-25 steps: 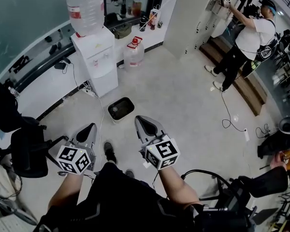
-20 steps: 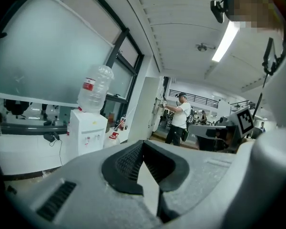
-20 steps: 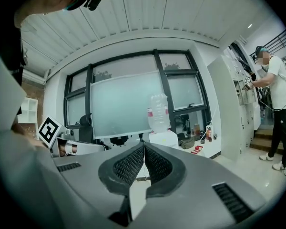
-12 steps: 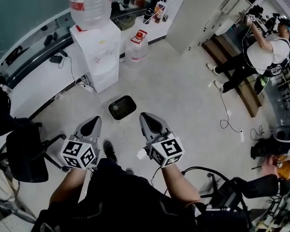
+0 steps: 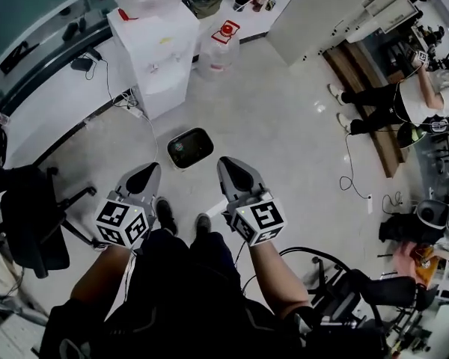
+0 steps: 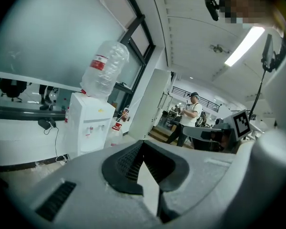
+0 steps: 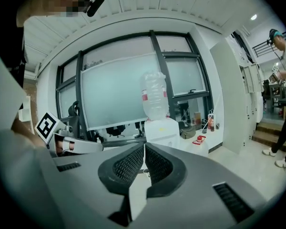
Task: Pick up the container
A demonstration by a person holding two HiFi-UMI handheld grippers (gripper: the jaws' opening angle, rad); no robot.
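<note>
A small black container point(image 5: 189, 147) with a dark rounded rim sits on the pale floor, just ahead of both grippers in the head view. My left gripper point(image 5: 150, 170) points at it from the lower left and is shut with nothing in it. To the lower right of the container, my right gripper point(image 5: 227, 164) is shut too, also empty. In the left gripper view the left gripper point(image 6: 142, 147) has its pads together. The right gripper point(image 7: 144, 151) looks the same in the right gripper view. Neither gripper view shows the container.
A white water dispenser point(image 5: 156, 51) with a big bottle stands beyond the container, a spare water bottle point(image 5: 218, 49) beside it. Cables point(image 5: 131, 111) trail on the floor at its left. A black office chair point(image 5: 30, 215) is at the left, another chair point(image 5: 344, 298) at the lower right. A person point(image 5: 404, 99) stands far right.
Both grippers have moved forward and a little down, still shut. The container now lies closer to their tips, and the dispenser is nearer the top of the head view.
</note>
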